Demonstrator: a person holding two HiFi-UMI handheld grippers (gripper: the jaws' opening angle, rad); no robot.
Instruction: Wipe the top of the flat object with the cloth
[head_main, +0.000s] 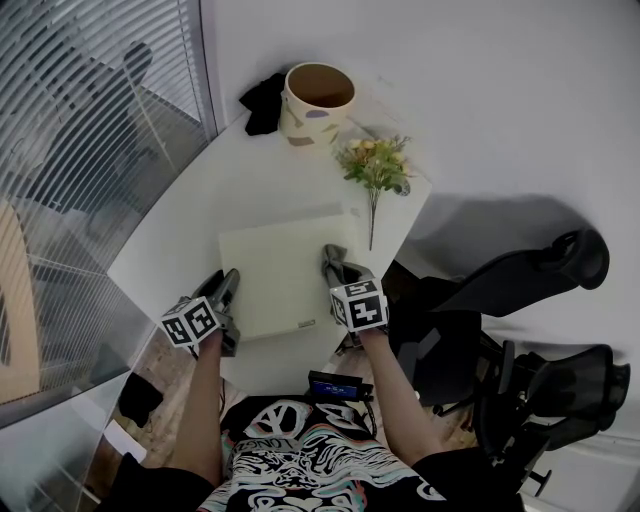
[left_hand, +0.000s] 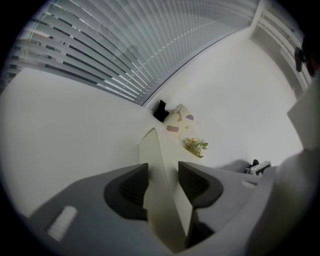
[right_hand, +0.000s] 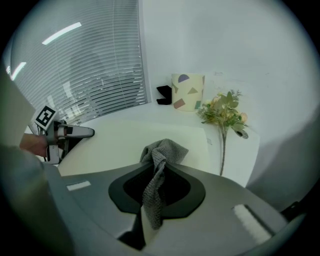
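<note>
**While the left gripper clamps the board, the right gripper holds the cloth on it**

Where the white desk curves along the window blinds, the pale board lies flat near the front edge. The left gripper has its jaws closed on the board's left edge. The right gripper pinches the grey cloth, whose bunched end sits on the board at its right edge. Beyond the board stands a patterned pot with a black thing just beside it. A sprig of flowers lies to the right.

no readable text, no legible numbers
</note>
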